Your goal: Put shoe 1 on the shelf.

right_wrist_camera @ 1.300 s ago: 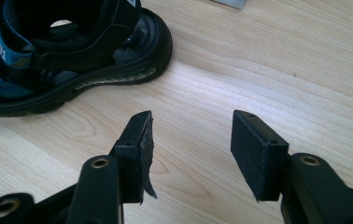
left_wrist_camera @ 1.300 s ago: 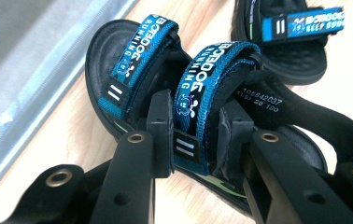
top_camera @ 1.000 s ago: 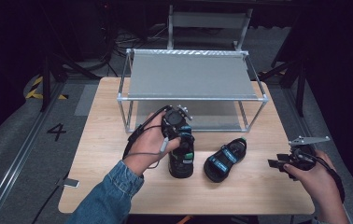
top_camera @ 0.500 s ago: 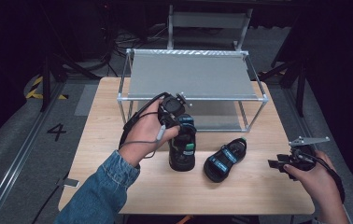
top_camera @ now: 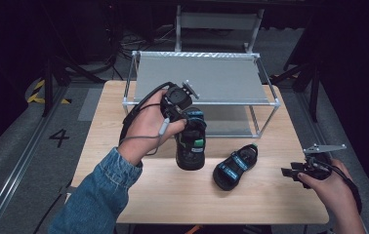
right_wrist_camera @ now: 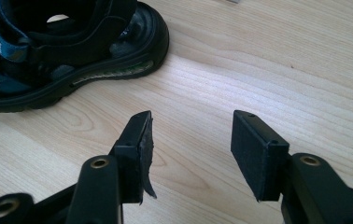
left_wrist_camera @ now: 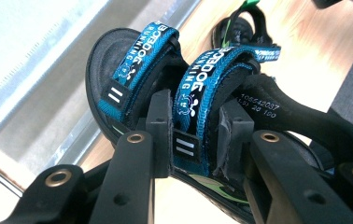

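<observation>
The left gripper [top_camera: 185,114] has its fingers [left_wrist_camera: 159,122] clenched on the blue strap of one sandal [top_camera: 191,141], which hangs heel-down beneath them in front of the wire rack [top_camera: 202,101]. To shelve it well, keep the strap pinched and the sole level. Two sandals in all: the second [right_wrist_camera: 67,51] lies on the worktop [right_wrist_camera: 268,70] just ahead of the right gripper [right_wrist_camera: 191,140], whose fingers are released and empty.

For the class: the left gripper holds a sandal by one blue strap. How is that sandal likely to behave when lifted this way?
The sandal will probably hang and swing, since the left gripper pinches only a soft blue strap, not the sole. The woven strap looks floppy, so it may bend while the thick sole stays stiff. It looks light for its size, so the grip should hold.
</observation>
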`<state>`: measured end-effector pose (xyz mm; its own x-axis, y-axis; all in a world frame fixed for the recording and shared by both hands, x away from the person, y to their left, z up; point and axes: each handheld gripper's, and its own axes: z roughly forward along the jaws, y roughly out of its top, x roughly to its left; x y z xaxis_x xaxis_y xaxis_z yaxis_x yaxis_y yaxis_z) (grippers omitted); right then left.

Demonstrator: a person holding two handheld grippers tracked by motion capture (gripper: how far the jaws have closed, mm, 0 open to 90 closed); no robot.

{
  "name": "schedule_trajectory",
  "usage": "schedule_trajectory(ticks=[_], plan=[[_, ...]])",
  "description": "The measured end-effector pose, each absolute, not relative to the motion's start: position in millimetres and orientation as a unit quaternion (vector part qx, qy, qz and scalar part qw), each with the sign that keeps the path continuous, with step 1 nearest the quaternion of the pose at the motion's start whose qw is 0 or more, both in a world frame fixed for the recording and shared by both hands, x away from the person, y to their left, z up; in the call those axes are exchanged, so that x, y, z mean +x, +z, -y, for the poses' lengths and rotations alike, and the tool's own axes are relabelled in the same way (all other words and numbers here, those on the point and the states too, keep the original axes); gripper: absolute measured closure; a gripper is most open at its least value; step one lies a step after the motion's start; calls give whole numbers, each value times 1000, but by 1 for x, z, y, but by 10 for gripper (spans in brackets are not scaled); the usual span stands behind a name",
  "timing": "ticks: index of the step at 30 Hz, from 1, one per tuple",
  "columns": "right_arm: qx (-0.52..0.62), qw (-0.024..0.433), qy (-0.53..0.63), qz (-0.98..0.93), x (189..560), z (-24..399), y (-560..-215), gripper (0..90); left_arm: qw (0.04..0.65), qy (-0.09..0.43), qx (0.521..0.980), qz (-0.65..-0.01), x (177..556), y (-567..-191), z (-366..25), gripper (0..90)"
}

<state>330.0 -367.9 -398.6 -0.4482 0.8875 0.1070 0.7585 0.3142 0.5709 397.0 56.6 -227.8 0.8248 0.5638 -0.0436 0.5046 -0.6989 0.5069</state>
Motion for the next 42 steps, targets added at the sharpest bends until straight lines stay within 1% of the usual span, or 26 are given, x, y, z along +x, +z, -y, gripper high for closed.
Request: schedule_trajectory(ticks=[8, 17, 26, 29, 32, 36, 42], plan=[[509, 109, 283, -805, 331, 365, -401, 496, 260, 63, 919, -290, 398, -212, -56, 711], [510, 103, 287, -804, 331, 366, -403, 496, 278, 78, 911, -293, 414, -197, -51, 711], [517, 95, 286, -801, 328, 371, -409, 496, 295, 86, 905, -296, 440, -191, -46, 709], [521, 95, 282, -800, 327, 375, -414, 496, 304, 84, 900, -301, 456, -192, -46, 709], [521, 95, 281, -800, 326, 376, -414, 496, 305, 86, 897, -307, 467, -193, -46, 710], [520, 96, 284, -800, 324, 375, -413, 496, 298, 105, 896, -311, 484, -200, -43, 709], [511, 92, 281, -807, 325, 371, -418, 496, 298, 105, 893, -321, 507, -204, -45, 710]])
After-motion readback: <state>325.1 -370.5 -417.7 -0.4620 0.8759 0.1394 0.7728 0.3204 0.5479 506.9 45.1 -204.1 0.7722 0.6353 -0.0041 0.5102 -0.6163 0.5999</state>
